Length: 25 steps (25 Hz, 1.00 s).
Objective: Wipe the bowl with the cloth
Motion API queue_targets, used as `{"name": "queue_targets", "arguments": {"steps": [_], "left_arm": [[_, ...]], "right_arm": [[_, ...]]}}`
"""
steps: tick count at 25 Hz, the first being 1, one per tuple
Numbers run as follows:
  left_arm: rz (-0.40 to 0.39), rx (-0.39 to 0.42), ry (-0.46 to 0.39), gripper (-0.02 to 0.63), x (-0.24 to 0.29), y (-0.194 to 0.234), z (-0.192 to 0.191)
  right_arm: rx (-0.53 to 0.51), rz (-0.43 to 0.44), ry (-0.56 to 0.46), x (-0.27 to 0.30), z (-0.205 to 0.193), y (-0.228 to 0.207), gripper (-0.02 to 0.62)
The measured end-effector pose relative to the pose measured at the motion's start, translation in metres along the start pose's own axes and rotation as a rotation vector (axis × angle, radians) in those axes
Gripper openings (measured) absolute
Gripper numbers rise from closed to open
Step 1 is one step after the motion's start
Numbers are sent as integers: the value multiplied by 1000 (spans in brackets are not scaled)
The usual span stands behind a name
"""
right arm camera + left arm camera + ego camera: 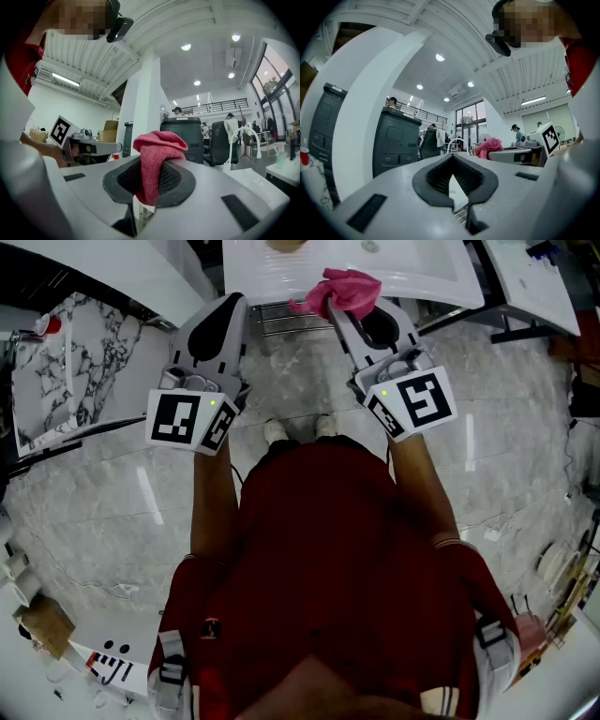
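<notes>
Where right tool (149, 180) pinches it, pink knit cloth (157, 149) bunches.

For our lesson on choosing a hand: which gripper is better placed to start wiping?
Right. The right gripper is already shut on the pink cloth, while the left gripper is shut with nothing in it.

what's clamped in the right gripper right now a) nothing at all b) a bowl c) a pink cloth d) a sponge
c: in the right gripper view the pink cloth sits pinched between the jaws of the right gripper, its loose end bunched up above them.
</notes>
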<state>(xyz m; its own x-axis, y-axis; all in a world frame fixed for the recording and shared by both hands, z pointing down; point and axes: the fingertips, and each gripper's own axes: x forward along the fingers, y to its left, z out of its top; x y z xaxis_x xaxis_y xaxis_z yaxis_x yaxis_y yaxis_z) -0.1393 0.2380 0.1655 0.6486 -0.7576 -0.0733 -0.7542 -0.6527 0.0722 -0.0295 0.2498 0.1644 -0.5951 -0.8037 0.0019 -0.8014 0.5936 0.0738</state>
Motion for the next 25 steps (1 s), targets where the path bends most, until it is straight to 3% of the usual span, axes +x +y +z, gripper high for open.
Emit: {"name": "queue_targets", "arguments": {"steps": [4, 17, 25], "left_arm": [[-13, -5, 1, 6, -4, 10, 1], [-62, -47, -32, 6, -20, 62, 1], [-55, -76, -19, 6, -12, 76, -5]], "right_arm": [[19, 12, 5, 10, 0, 10, 49], [-27, -75, 47, 42, -2, 29, 49], [-26, -106, 70, 48, -4, 11, 49]]}}
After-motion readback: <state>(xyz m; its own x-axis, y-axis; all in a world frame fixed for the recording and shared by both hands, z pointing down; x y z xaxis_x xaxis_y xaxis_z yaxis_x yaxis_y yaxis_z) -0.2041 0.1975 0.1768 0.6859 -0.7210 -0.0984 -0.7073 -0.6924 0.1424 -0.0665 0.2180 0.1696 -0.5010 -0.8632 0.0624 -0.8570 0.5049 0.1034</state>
